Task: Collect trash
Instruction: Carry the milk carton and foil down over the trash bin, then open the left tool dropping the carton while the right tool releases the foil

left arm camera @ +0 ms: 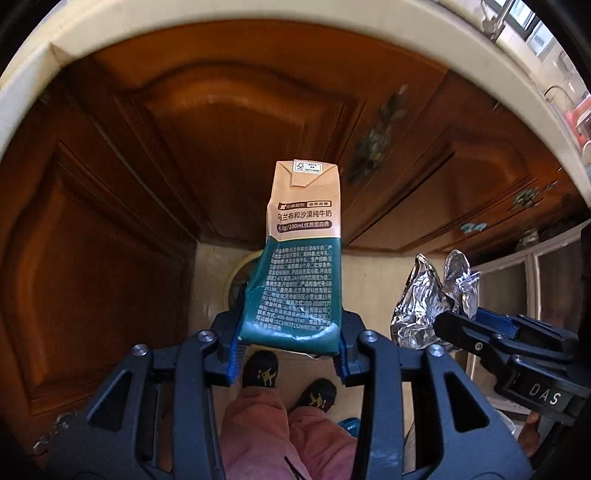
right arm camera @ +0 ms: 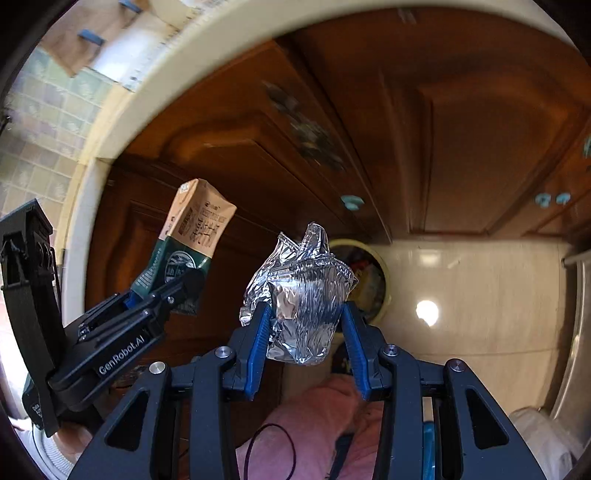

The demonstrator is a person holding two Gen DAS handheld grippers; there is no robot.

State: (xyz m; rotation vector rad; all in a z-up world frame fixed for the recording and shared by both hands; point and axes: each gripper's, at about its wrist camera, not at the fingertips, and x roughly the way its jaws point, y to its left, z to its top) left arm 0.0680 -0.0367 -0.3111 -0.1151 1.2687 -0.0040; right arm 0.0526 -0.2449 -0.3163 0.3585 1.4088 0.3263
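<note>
My left gripper (left arm camera: pixel 290 345) is shut on the green base of a tan-and-green milk carton (left arm camera: pixel 301 254), which points away from me toward the floor. The right wrist view shows the same carton (right arm camera: pixel 192 236) at the left, with the left gripper (right arm camera: pixel 173 291) clamped on it. My right gripper (right arm camera: pixel 304 332) is shut on a crumpled ball of silver foil (right arm camera: pixel 303 295); that foil (left arm camera: pixel 428 299) and the right gripper (left arm camera: pixel 461 325) sit at the right of the left wrist view. Beyond the foil stands a round trash bin (right arm camera: pixel 380 291) with a pale rim and rubbish inside; the carton mostly hides the bin (left arm camera: pixel 236 273).
Brown wooden cabinet doors (left arm camera: pixel 240 122) rise under a cream countertop edge (left arm camera: pixel 184 18). The floor (right arm camera: pixel 480 291) is pale and glossy. A person's pink trouser legs (left arm camera: pixel 280 435) and dark slippers (left arm camera: pixel 260 369) are below. A glass-fronted cabinet (left arm camera: pixel 517 280) stands at the right.
</note>
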